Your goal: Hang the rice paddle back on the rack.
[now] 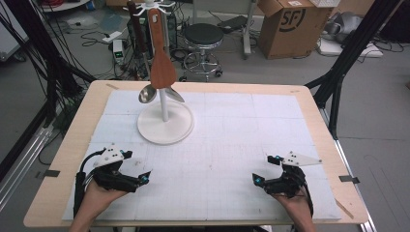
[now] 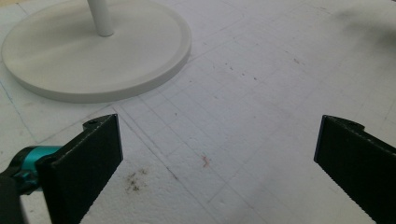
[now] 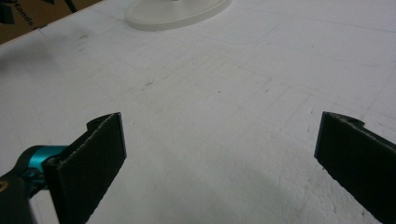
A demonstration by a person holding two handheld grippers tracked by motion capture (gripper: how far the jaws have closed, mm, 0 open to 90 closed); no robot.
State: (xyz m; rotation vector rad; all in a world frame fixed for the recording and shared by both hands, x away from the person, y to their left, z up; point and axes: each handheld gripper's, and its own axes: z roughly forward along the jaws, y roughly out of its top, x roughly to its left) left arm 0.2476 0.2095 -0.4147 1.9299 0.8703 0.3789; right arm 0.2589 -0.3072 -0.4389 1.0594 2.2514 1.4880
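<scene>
At the lower left of the high view, the left gripper (image 1: 138,166) is resting on the white foam mat (image 1: 232,145) covering the table (image 1: 72,140), its jaws spread wide and holding nothing. Above it, left of centre, the white utensil stand (image 1: 165,123) is carrying a wooden spatula (image 1: 160,53), with a metal spoon (image 1: 147,94) hanging beside it. Nothing is lying between gripper and stand. At the lower right, the right gripper (image 1: 265,169) is sitting with jaws likewise parted, empty.
</scene>
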